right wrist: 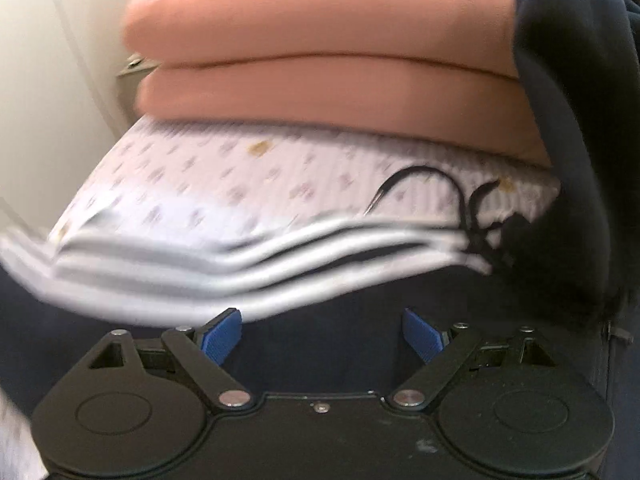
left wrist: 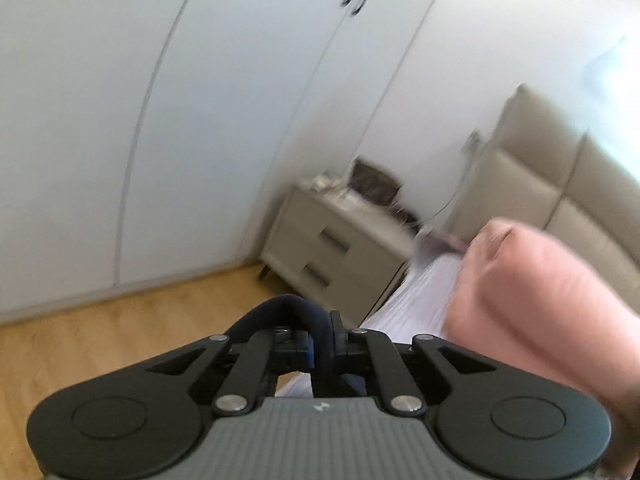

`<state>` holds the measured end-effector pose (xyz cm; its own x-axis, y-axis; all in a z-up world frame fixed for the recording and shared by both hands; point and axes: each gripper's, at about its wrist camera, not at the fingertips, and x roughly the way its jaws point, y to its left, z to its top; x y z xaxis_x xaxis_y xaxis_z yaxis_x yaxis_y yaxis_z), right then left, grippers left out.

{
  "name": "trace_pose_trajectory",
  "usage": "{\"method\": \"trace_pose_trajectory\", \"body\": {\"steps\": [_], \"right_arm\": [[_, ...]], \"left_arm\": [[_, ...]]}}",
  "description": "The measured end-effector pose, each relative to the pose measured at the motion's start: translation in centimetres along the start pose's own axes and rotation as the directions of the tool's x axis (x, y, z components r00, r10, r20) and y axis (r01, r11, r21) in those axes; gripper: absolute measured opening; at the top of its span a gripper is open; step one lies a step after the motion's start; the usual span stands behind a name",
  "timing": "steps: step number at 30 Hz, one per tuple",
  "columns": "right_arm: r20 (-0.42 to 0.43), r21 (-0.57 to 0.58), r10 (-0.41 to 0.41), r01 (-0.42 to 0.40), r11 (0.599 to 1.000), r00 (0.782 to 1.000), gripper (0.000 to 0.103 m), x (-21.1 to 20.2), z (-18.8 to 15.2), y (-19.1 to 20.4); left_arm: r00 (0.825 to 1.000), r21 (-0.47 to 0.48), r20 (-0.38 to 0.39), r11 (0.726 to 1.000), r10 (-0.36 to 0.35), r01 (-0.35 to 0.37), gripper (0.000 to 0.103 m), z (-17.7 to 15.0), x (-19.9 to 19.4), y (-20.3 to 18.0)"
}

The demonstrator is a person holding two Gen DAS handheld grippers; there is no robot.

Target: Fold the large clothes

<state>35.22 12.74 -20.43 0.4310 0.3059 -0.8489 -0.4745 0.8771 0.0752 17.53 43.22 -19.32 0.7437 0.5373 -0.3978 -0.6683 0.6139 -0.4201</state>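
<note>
A dark navy garment with white stripes (right wrist: 240, 268) lies across the bed in the right wrist view, and part of it rises at the right edge (right wrist: 568, 120). My right gripper (right wrist: 322, 338) hovers just over the navy cloth, open, its blue pads (right wrist: 222, 336) apart with nothing pinched. In the left wrist view my left gripper (left wrist: 320, 340) is shut on a bunched fold of the navy garment (left wrist: 288, 308), which loops up out of the jaws. It is held above the bed's edge and faces the wardrobe.
Folded pink bedding (right wrist: 320, 40) is stacked on a patterned white sheet (right wrist: 240, 172), and shows at the right in the left wrist view (left wrist: 540, 280). A nightstand (left wrist: 332, 244), white wardrobe doors (left wrist: 160, 120), a beige headboard (left wrist: 540, 160) and wood floor (left wrist: 100, 340) surround the bed.
</note>
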Motion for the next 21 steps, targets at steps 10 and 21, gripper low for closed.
{"method": "trace_pose_trajectory", "body": {"steps": [10,21], "right_arm": [[0.023,-0.034,-0.030,0.031,0.999,0.999,0.103,-4.0,-8.7,1.1],[-0.050,0.138,0.040,-0.032,0.990,0.998,0.103,-11.2,-8.6,-9.8]], "left_arm": [[0.988,0.037,0.045,0.988,-0.150,0.149,0.007,0.5,-2.1,-5.3],[0.898,0.312,0.161,0.884,-0.409,0.347,0.007,-1.0,-11.2,-16.0]]}}
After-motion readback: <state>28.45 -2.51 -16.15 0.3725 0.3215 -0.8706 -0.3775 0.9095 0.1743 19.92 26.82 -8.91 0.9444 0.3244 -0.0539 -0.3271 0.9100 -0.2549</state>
